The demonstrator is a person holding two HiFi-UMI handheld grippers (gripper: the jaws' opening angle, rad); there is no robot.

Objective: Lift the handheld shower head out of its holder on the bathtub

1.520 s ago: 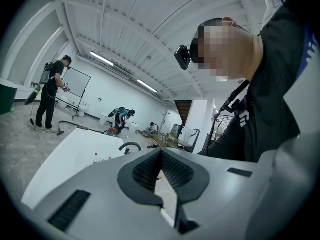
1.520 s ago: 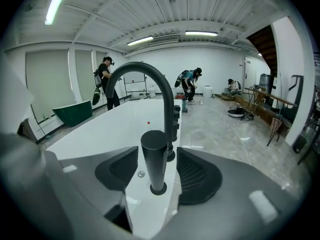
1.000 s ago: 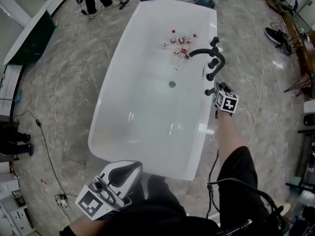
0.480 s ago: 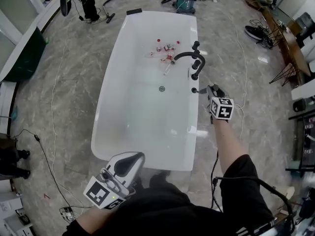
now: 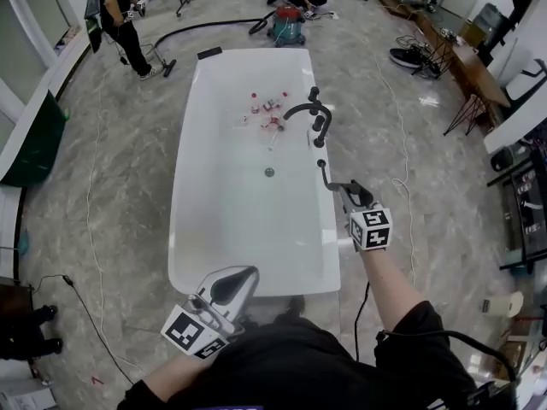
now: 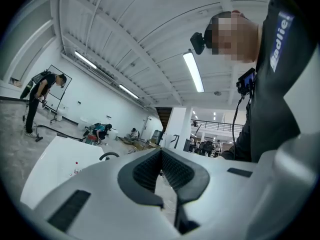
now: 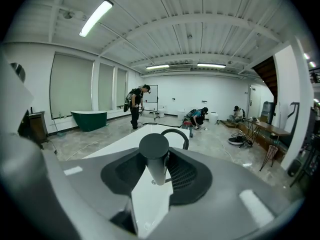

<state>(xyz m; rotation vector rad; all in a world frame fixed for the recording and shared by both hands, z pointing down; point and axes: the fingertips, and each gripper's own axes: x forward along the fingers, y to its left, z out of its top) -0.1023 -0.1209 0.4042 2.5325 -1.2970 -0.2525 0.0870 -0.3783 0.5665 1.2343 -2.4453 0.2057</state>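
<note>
A white bathtub stands lengthwise ahead of me, with a black arched faucet and its knobs on the right rim. My right gripper is raised over that rim, nearer to me than the faucet, and is shut on the black handheld shower head. In the right gripper view the shower head stands as a dark cylinder between the pads of the right gripper, with the faucet arc behind it. My left gripper hangs by the tub's near end; the left gripper shows its pads together and nothing between them.
Several small bottles lie in the far half of the tub near the drain. A person stands at the far left, and a vacuum cleaner with people crouching sits beyond the tub. A cable runs over the floor at left.
My right gripper has come up and back toward me with the shower head, away from the faucet. The left gripper has risen a little. My view has tilted farther forward.
</note>
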